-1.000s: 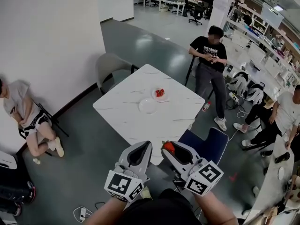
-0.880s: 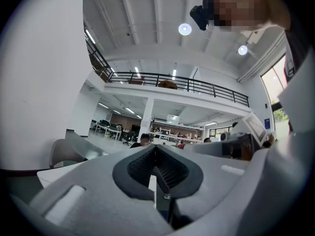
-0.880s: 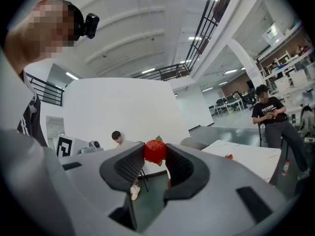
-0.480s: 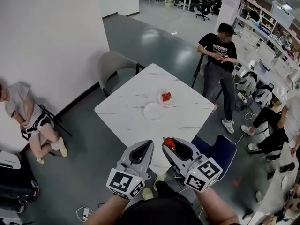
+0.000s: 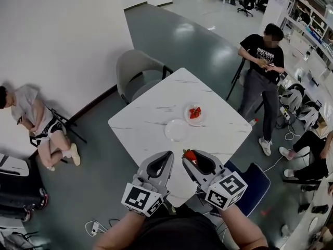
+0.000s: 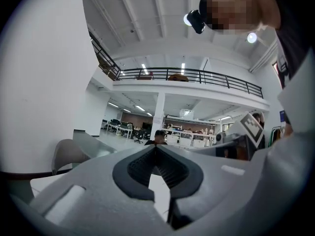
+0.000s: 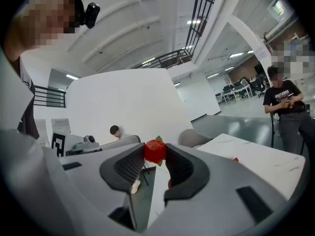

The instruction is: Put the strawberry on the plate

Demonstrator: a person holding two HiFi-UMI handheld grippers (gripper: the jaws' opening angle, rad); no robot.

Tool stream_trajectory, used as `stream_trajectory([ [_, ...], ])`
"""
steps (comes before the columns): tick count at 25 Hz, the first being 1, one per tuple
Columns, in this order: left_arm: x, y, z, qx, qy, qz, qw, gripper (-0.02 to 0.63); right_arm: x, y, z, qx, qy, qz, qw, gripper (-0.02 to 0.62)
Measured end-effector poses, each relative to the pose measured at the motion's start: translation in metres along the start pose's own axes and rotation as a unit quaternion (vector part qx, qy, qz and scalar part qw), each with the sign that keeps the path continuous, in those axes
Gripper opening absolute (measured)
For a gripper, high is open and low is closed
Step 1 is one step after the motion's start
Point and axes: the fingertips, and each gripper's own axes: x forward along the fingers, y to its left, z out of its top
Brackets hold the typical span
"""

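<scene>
My right gripper (image 5: 188, 155) (image 7: 155, 152) is shut on a red strawberry (image 5: 190, 155) (image 7: 155, 151), held at its jaw tips over the near edge of the white marble table (image 5: 151, 108). An empty clear plate (image 5: 177, 130) lies on the table just beyond. Farther back, a second small plate (image 5: 195, 114) carries more strawberries (image 5: 195, 112). My left gripper (image 5: 167, 156) (image 6: 155, 146) hangs beside the right one, jaw tips together and nothing between them.
A grey chair (image 5: 136, 69) stands at the table's far left side and a blue chair (image 5: 255, 184) at its near right. A person sits against the wall (image 5: 34, 119); another in black stands beyond the table (image 5: 263, 69). Cables lie on the floor (image 5: 93, 226).
Both grippers have come closer to the table, the strawberry still in the right one; the table now fills more of the head view.
</scene>
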Motion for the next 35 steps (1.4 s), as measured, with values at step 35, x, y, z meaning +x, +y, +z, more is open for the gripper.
stream_trajectory([
  [35, 0.121, 0.152, -0.187, -0.037, 0.108, -0.018, 0.9933, 0.009, 0.184, -0.234, -0.227, -0.079, 0.279, -0.140, 0.947, 0.135],
])
